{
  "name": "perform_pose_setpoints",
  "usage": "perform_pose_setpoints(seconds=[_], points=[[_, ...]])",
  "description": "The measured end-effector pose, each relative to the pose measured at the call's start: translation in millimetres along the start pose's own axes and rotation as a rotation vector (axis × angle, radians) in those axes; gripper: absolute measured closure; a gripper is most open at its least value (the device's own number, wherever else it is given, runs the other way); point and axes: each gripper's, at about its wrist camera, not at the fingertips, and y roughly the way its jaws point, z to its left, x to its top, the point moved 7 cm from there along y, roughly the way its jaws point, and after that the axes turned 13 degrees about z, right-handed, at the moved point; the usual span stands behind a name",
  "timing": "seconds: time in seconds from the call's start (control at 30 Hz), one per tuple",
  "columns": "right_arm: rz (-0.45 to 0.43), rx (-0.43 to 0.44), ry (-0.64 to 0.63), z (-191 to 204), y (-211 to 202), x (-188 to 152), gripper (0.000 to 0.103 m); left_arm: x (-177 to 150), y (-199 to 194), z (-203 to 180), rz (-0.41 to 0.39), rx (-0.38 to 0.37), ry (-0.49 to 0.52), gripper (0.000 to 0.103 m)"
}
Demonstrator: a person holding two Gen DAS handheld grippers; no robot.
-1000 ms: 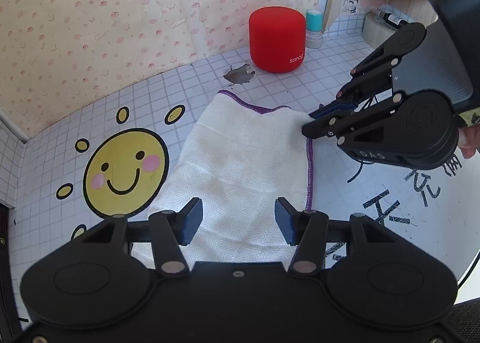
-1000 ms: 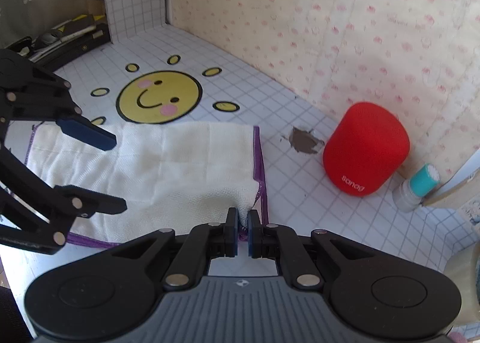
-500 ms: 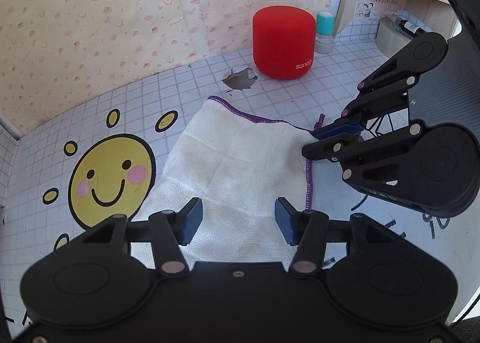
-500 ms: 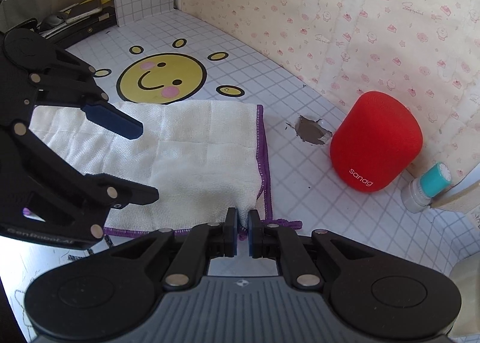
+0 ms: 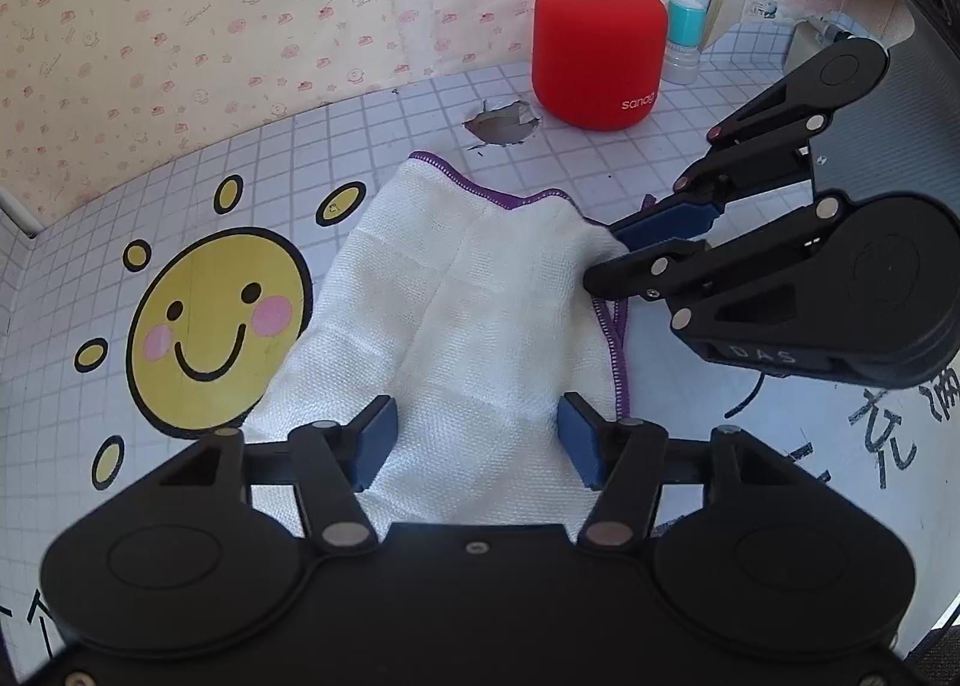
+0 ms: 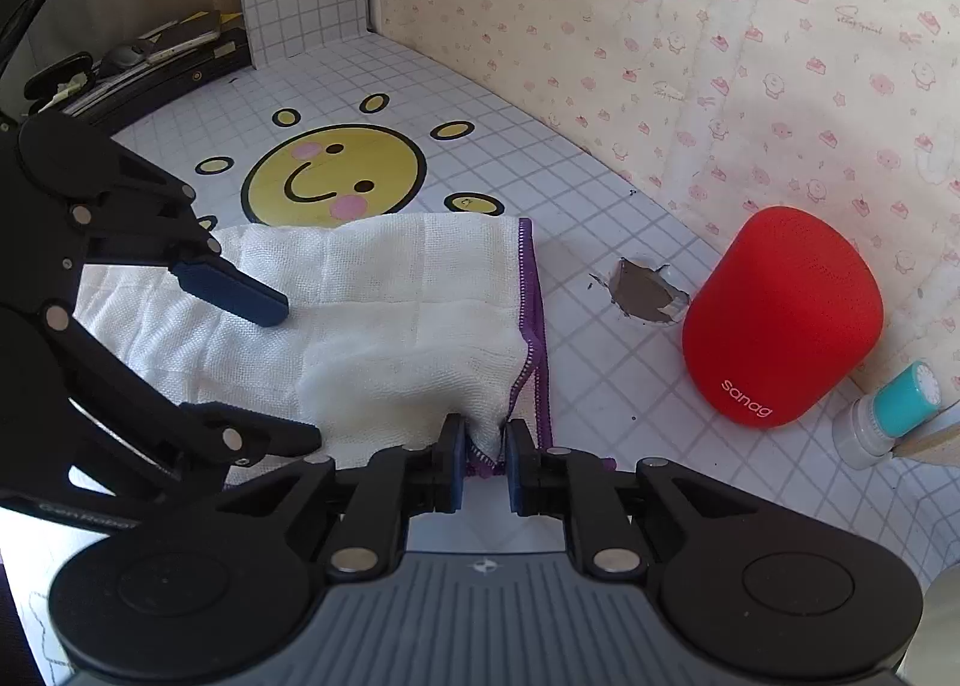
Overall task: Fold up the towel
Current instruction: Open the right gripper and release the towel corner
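Now right tongs clenched on towel corner, left tongs released; lift evenly, keep purple hem aligned.

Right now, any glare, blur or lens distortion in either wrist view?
Left wrist view: strong fisheye bending at the wall line; sunlight washes the towel; the right gripper is sharp. Right wrist view: dark vignette corners; bright sun on the pink wallpaper; the red speaker is sharp, and the right gripper close to the lens is sharp too.
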Motion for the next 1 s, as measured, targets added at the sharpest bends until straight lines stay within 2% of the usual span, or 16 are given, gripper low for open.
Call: perform_pose_setpoints(seconds=[0.03, 0.1, 0.27, 0.4, 0.57, 0.77, 0.83, 0.93, 1.0], points=[[0.013, -0.007, 0.016, -3.5, -0.2, -0.9, 0.065, -0.2, 0.4, 1.1, 0.002, -0.009, -0.008, 0.033], [0.039, -0.017, 0.033, -9.0, -2.4, -3.5, 0.061, 0.2, 0.8, 2.1, 0.003, -0.013, -0.012, 0.032], [-0.031, -0.033, 0.002, -7.9, -26.1, 5.4, 0.061, 0.4, 1.3, 2.5, -0.002, -0.013, -0.008, 0.03], [-0.054, -0.049, -0.07, 1.7, -31.6, 24.3, 0.061, 1.0, 2.2, 4.8, -0.001, -0.01, -0.02, 0.026], [0.013, -0.19, -0.177, 3.4, -19.0, 24.9, 0.061, 1.8, 1.3, 3.5, -0.002, -0.003, -0.014, 0.026], [0.067, -0.263, -0.147, -23.8, -13.7, 9.9, 0.061, 1.1, 1.2, 2.6, -0.005, 0.005, -0.01, 0.026], [0.063, -0.243, -0.133, -27.9, -16.8, 7.0, 0.061, 1.4, 1.4, 2.9, -0.005, 0.003, -0.008, 0.026], [0.015, -0.101, -0.112, -18.4, -27.6, 8.6, 0.061, 1.1, 1.7, 3.9, -0.004, -0.003, -0.008, 0.026], [0.0, -0.051, -0.119, -10.2, -27.2, 12.6, 0.061, 1.3, 1.7, 4.0, -0.003, -0.002, -0.011, 0.026]])
